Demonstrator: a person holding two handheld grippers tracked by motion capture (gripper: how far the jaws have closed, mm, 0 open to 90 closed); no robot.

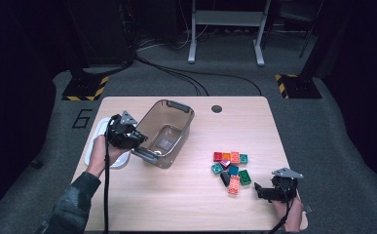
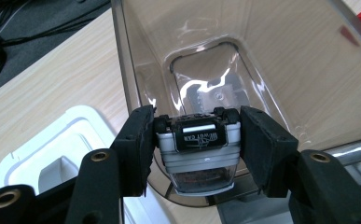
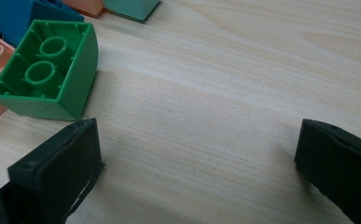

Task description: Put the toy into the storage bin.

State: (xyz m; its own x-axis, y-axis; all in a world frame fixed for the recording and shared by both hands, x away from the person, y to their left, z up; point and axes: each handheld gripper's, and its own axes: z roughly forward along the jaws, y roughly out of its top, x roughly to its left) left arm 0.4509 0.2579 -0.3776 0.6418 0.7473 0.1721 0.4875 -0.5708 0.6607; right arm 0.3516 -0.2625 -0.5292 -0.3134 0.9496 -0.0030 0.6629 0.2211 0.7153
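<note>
The left claw (image 2: pixel 194 140) is sitting closest to its own camera, its jaws clamping the latch handle (image 2: pixel 199 140) at the near end of a clear smoky bin (image 1: pixel 164 131) and tipping it so the far end is rising off the worktop (image 1: pixel 176 195). Beyond this claw the bin's inside is looking bare, with no blocks in it. Just to the outer side of the claw, a white lid (image 1: pixel 96 146) is lying flat. Well across from it, the right claw (image 1: pixel 260 191) is resting low on the wood with its jaws spread wide and nothing between them. Just ahead of it, a green block (image 3: pixel 47 77) is lying on its side at the edge of a cluster of coloured blocks (image 1: pixel 231 168). Judging by this, the filling is yet to begin: every block is waiting outside the bin.
</note>
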